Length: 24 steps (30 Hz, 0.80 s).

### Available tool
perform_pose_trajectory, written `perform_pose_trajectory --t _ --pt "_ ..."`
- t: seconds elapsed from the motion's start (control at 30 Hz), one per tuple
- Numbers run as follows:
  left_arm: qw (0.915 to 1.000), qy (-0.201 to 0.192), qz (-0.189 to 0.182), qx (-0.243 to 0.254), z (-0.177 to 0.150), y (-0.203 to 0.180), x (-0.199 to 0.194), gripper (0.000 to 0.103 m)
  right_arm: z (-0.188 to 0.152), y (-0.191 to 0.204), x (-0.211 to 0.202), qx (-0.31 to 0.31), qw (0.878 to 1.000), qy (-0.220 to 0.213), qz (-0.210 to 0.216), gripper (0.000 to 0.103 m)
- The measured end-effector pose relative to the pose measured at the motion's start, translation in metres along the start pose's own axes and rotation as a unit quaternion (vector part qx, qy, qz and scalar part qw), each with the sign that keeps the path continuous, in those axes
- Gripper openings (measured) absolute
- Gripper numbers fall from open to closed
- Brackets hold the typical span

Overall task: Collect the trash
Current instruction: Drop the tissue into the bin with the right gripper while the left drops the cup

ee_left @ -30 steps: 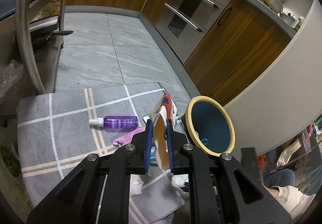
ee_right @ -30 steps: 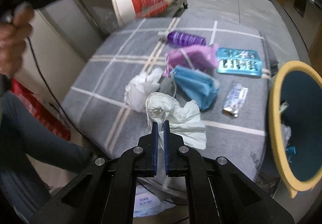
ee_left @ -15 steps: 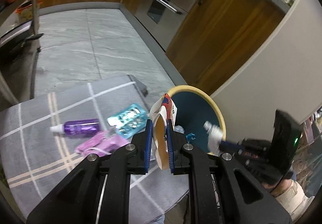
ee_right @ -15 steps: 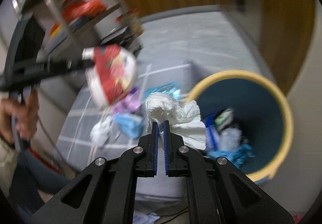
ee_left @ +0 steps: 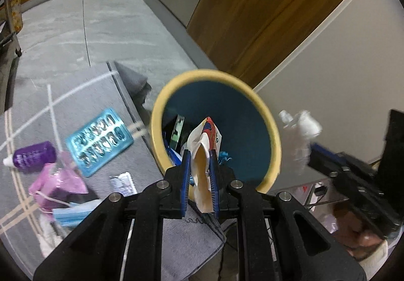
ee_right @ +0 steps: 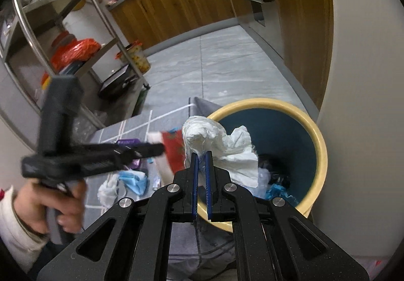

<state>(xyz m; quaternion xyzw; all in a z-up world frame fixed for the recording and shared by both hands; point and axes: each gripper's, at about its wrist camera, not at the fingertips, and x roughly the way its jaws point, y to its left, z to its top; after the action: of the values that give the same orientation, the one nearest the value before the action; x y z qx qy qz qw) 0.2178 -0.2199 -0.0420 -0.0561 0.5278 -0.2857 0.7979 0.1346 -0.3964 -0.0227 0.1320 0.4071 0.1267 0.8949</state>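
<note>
The left tool [ee_left: 199, 167] is clamped on a red-printed paper cup [ee_left: 205, 144], its lettering unreadable. The right tool [ee_right: 201, 167] is clamped on crumpled white tissue [ee_right: 222, 147]. Both hang over the yellow-rimmed bin [ee_right: 320, 154], its contents partly hidden.

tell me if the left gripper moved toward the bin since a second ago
Yes. The left gripper, shut on the paper cup, has swung from over the grey mat to above the bin mouth.
</note>
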Motion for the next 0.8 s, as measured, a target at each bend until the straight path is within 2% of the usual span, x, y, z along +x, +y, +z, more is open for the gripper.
perform_pose_trajectory --t 0.23,0.33,0.43,0.5,0.73,0.8 --pt "0.9997 0.022 0.01 -0.003 0.003 -0.002 0.028 0.023 -0.002 -0.012 0.003 0.013 1.0 0.006 -0.003 0.006" --pt "0.9996 0.025 0.012 -0.002 0.003 -0.002 0.03 0.029 -0.004 -0.014 0.005 0.017 1.0 0.009 -0.004 0.006" --pt "0.9997 0.024 0.01 -0.006 0.004 0.0 0.03 0.041 -0.004 -0.017 0.007 0.019 1.0 0.011 -0.005 0.006" --pt "0.9998 0.018 0.008 -0.008 0.004 0.001 0.026 0.052 -0.004 -0.016 0.009 0.02 1.0 0.014 -0.006 0.006" --pt "0.9998 -0.007 -0.001 -0.019 0.011 0.008 0.003 0.058 -0.004 -0.015 0.019 0.02 0.999 0.025 -0.01 0.006" --pt "0.9997 -0.014 -0.001 -0.02 0.011 0.011 -0.006 0.063 -0.005 -0.014 0.023 0.018 0.999 0.031 -0.015 0.006"
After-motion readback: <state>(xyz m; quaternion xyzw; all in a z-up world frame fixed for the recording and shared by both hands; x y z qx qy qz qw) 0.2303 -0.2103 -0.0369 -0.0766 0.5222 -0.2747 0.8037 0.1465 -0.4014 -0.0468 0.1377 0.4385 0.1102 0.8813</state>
